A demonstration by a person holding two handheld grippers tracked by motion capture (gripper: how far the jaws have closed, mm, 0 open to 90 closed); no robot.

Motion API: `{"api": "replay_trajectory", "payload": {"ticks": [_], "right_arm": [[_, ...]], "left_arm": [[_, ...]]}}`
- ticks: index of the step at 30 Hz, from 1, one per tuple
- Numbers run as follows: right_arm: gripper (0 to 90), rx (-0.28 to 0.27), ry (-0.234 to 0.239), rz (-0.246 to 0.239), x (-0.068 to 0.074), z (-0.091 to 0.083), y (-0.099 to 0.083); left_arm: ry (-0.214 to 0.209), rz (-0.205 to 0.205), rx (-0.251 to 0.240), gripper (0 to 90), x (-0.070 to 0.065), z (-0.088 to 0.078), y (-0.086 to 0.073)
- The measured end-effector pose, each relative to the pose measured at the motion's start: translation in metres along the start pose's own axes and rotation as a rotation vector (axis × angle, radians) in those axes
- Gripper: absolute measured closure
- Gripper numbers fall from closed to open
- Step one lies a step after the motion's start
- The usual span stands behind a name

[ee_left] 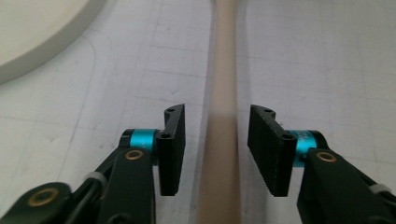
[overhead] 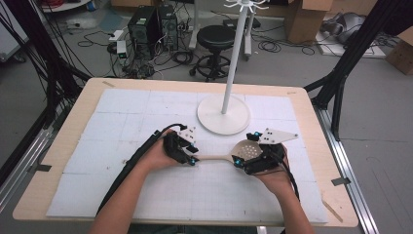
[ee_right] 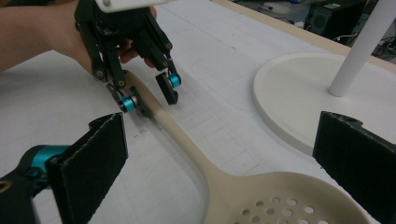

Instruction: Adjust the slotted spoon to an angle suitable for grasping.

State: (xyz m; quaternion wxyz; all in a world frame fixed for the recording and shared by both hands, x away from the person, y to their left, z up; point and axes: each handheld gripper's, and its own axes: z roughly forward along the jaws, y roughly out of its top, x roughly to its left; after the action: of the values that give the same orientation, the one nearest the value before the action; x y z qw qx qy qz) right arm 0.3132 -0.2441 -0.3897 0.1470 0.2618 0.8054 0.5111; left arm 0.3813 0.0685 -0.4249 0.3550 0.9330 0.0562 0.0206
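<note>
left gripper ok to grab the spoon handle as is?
Probably yes. The left gripper is open with its jaws either side of the spoon handle, which lies on the mat, and nothing sits between pads and handle. Closing should catch it.

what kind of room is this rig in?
Most likely a lab or workshop, not a kitchen: desktop computer towers and loose cables on the bare floor, cardboard boxes behind, and a black frame beside the table.

A beige plastic slotted spoon [overhead: 234,153] lies on the white gridded mat [overhead: 122,126], in front of the white round-based stand [overhead: 223,115]. The left gripper [overhead: 191,155] straddles its handle; the right gripper [overhead: 243,158] flanks its bowl.
</note>
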Motion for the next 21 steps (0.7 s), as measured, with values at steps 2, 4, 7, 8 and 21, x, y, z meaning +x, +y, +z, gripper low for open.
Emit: {"api": "replay_trajectory", "payload": {"ticks": [2, 4, 7, 8, 21], "right_arm": [[1.4, -0.001, -0.001, -0.002, 0.000, 0.000, 0.000], [1.4, -0.002, 0.000, 0.002, 0.000, 0.000, 0.000], [1.4, -0.002, -0.003, -0.001, 0.000, -0.001, 0.000], [1.4, -0.008, -0.004, -0.002, 0.000, -0.002, 0.000], [1.5, -0.022, -0.012, 0.009, -0.001, -0.008, -0.001]], "left_arm": [[-0.001, -0.017, -0.041, 55.0, -0.001, -0.009, -0.006], [0.009, -0.040, -0.090, 54.2, -0.002, -0.020, -0.013], [0.045, -0.104, -0.160, 47.8, -0.003, -0.040, -0.027], [0.053, -0.112, -0.167, 45.3, -0.004, -0.045, -0.030], [0.154, -0.245, -0.408, 33.4, -0.001, -0.121, -0.091]]}}
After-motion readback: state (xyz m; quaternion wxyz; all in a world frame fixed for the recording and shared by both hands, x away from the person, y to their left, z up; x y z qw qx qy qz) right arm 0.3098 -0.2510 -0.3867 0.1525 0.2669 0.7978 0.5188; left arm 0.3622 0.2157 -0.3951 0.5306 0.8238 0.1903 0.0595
